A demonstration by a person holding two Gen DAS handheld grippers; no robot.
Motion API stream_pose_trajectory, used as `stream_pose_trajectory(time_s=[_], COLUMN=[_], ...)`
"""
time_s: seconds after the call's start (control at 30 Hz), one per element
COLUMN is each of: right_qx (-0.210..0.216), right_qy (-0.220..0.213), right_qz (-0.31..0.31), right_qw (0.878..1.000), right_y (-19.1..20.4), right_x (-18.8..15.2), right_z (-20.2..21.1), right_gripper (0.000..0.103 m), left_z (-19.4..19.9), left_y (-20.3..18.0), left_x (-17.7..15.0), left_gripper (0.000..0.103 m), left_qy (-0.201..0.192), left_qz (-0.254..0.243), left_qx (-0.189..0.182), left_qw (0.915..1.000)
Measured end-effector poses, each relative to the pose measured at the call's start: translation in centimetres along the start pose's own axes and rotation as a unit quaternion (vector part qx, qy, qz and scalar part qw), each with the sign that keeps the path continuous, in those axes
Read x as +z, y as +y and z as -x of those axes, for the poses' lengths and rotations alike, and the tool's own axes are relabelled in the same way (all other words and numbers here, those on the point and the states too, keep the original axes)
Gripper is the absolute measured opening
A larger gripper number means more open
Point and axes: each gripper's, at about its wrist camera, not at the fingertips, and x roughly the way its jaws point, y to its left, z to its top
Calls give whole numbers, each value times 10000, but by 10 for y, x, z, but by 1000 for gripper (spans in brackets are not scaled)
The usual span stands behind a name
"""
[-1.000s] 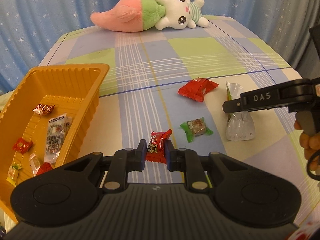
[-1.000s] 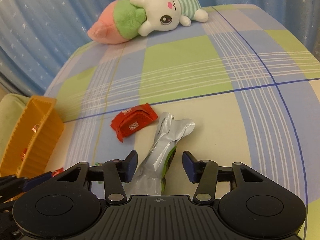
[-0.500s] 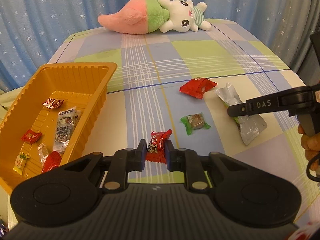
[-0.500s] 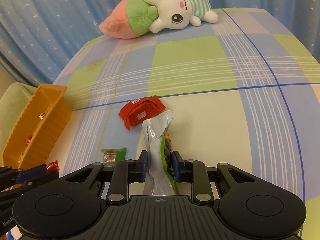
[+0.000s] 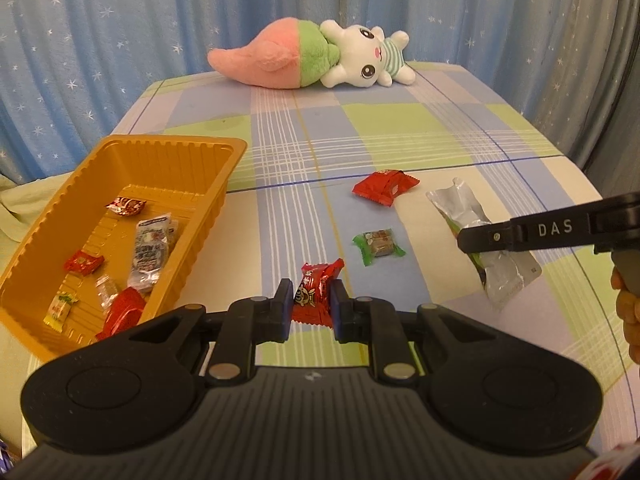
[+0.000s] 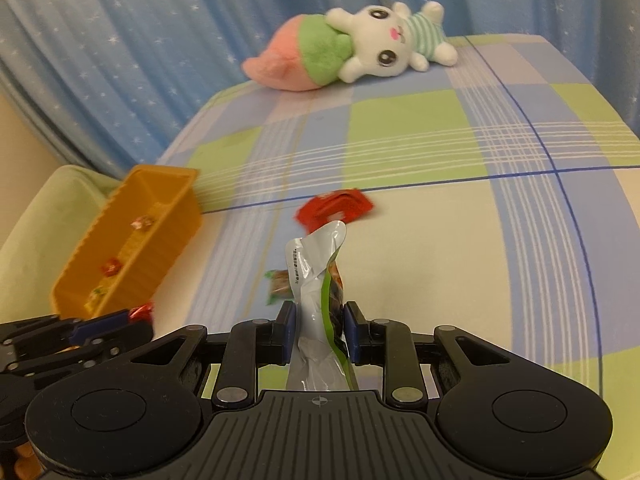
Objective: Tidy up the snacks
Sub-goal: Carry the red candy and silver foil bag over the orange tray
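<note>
Red candy (image 5: pixel 316 292) clamped in left tongs (image 5: pixel 310 308); silver pouch (image 6: pixel 318 320) in right tongs (image 6: pixel 318 334); two snacks loose.

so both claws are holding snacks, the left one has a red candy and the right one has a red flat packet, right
Not quite. The left claw does hold a red candy, but the right claw is shut on a silver and green pouch, as the right wrist view shows. The red flat packet lies on the tablecloth beyond it, ungrasped.
</note>
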Motion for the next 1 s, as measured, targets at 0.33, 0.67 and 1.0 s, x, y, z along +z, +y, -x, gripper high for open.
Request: stream_pose_trajectory(time_s=[0.33,0.67,1.0], right_qx=[514,1042,1334], right_qy=[179,404,378], right_qz=[228,460,490], right_qw=[9983,9927,9891], right_y=[53,127,194], right_x=[-20,-35,-32], right_z=[12,-1,-29], right_gripper=[26,26,26], left_z=[44,80,93], left_y=[31,93,164], left_x=[-21,-39,-36], left_gripper=[18,18,18], left_qy=[-176,-277,-434], left_qz=[266,570,622], left_qx=[130,429,677], left_qw=[9994,9971,9948])
